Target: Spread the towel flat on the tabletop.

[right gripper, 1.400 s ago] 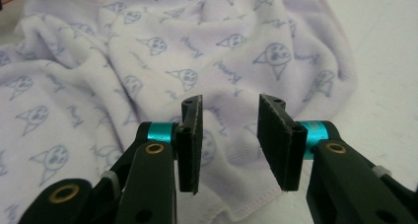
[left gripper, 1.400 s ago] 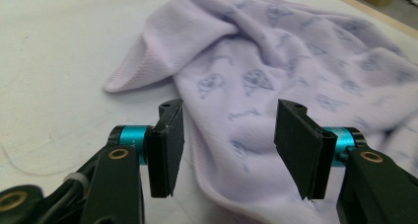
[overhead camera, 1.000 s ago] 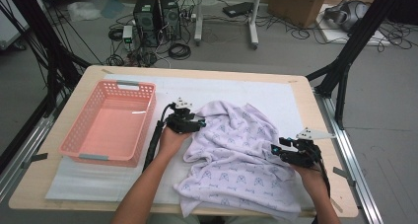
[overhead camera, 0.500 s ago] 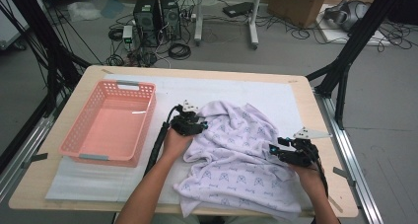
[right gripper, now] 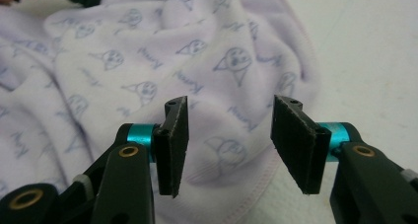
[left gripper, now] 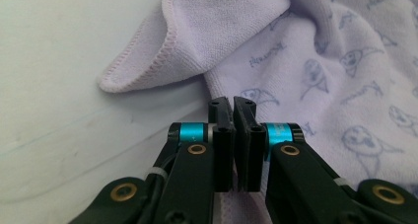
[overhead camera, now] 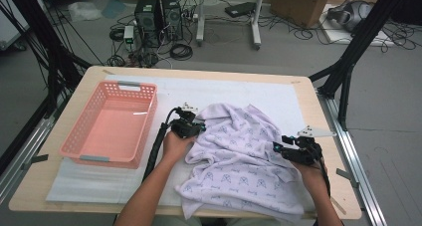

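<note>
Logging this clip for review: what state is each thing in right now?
Towel: crumpled, spread on the table mat.
Basket: upright, empty.
Left gripper: jaws just closed, shut on the towel's edge.
Right gripper: jaws open, over the towel's hem, not gripping.

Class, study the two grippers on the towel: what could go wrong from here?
1. The left gripper has just closed at the lilac printed terry towel's edge; whether cloth lies between its pads is unclear, so it may slip out.
2. The right gripper is open over the hem; lifting now would raise one side only.
</note>
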Tool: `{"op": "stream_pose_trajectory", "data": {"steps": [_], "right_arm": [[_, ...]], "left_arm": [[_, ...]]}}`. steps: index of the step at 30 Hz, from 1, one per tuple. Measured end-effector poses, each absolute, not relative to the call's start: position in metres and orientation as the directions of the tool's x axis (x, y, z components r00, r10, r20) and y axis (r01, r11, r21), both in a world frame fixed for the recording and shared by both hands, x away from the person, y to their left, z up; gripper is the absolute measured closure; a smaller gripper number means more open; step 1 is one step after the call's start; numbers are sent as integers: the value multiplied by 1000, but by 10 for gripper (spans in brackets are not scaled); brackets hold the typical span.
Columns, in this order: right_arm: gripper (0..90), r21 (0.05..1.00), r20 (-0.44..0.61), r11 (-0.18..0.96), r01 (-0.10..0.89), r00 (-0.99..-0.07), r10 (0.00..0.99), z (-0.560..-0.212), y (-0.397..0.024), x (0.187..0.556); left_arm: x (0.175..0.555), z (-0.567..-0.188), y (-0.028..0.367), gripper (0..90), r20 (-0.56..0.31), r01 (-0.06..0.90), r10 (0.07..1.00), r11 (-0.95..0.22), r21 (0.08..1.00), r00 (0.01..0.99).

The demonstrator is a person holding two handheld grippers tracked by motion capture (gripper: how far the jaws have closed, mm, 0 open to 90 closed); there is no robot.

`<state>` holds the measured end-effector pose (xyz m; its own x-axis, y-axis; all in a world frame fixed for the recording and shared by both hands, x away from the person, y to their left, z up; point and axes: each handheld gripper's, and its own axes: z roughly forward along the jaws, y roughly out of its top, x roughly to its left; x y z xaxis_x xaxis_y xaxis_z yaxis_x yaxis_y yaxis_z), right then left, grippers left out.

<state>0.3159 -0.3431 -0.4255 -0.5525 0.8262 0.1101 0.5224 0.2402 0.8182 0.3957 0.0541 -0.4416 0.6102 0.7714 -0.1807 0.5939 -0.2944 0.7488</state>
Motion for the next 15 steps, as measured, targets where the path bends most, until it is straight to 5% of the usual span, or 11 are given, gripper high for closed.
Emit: {"op": "stream_pose_trajectory", "data": {"steps": [9,15], "right_arm": [[507,802,68,240,548,-482,874,-413,-338,372],[472,742,37,334,581,-533,845,-425,-316,422]], "left_arm": [[374,-433,77,865,-156,569,773,-299,766,616],[364,-437,82,864,-153,568,750,-334,753,644]]}}
